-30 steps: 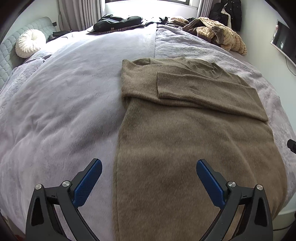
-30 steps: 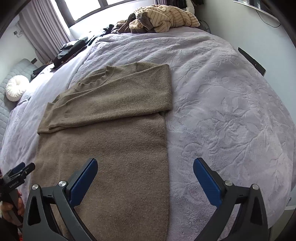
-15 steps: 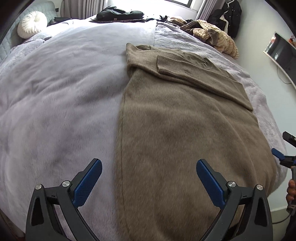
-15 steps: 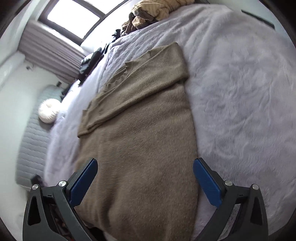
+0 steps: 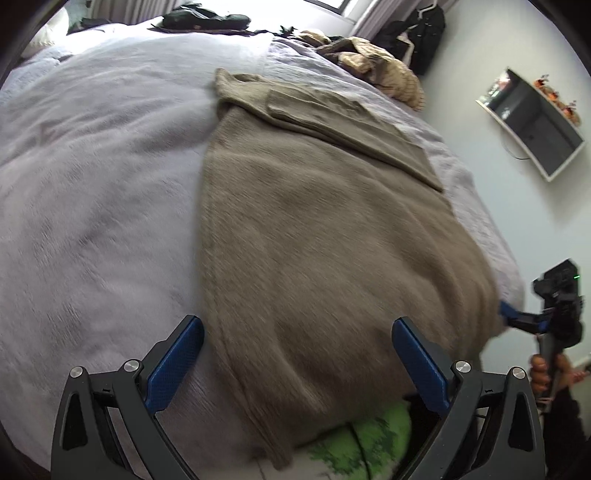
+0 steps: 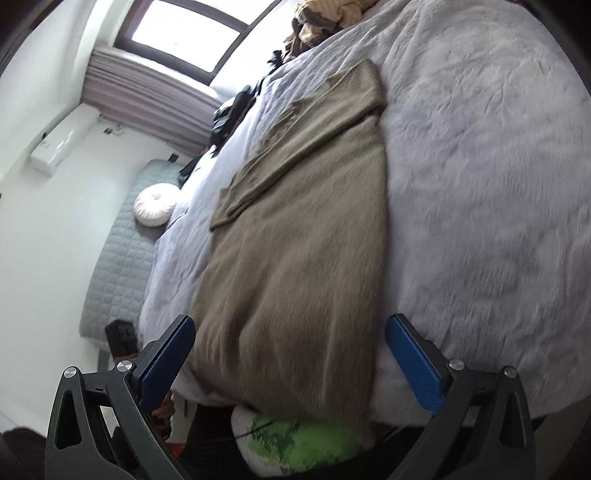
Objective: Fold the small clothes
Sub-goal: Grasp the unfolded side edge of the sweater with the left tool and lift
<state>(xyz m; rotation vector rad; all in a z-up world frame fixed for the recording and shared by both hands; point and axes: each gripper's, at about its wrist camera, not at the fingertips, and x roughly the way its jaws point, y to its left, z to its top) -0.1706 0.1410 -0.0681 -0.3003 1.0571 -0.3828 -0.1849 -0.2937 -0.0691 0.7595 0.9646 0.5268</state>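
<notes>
A brown knitted sweater (image 5: 314, 229) lies flat on the bed with its sleeves folded across the chest; its hem hangs over the bed's near edge. It also shows in the right wrist view (image 6: 295, 240). My left gripper (image 5: 295, 362) is open and empty, low at the hem's left part. My right gripper (image 6: 291, 358) is open and empty, low at the hem's right part. The right gripper also shows in the left wrist view (image 5: 517, 317), beside the sweater's right hem corner.
The bed has a lilac blanket (image 5: 92, 184). A pile of tan clothes (image 5: 373, 66) and dark clothes (image 5: 203, 20) lie at its far end. A white round cushion (image 6: 155, 205) sits by the headboard. A green and white thing (image 6: 295, 443) is below the bed edge.
Both grippers have dropped lower and closer to the sweater's hem at the bed's near edge. The right gripper has tilted. Both stay open.
</notes>
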